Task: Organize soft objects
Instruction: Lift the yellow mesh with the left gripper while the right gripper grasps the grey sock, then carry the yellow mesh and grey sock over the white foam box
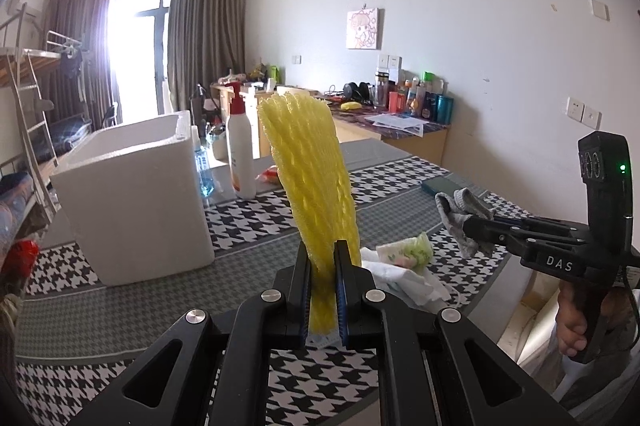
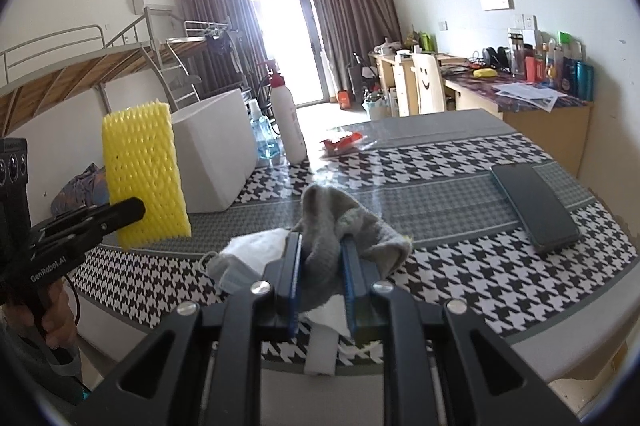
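Left wrist view: left gripper (image 1: 323, 290) is clamped on the low end of a yellow foam net (image 1: 308, 181), which stands up nearly straight from the pads, clear of the table (image 1: 120, 310). Right gripper (image 1: 460, 226) comes in from the right, clamped on a grey sock (image 1: 464, 214) that droops off the tips. Right wrist view confirms both: the sock bunches between the right gripper's blue pads (image 2: 294, 266), and the net shows as a flat yellow slab in the left gripper at the left edge. So both hands are loaded and both items are off the table. Likely target is the white foam box (image 1: 132, 197), open-topped, on the left part of the table, just beyond the net; can't see what's inside it. Still lying on the table, just under the grippers: crumpled tissue (image 1: 404, 278), a green-print wipe pack (image 1: 408, 252), a face mask (image 2: 236, 266). Phone (image 2: 534, 203) lies well off to the right, not soft, leave it. My read: pick step is done, carry and drop is in hand. Next move calls for getting each load above the box rim before letting go. The net is tall and springy, so lower it in end first or it may catch the rim and flop out. The sock is limp and should drop cleanly. Mind the lotion bottle (image 1: 240, 141) standing just beside the box.
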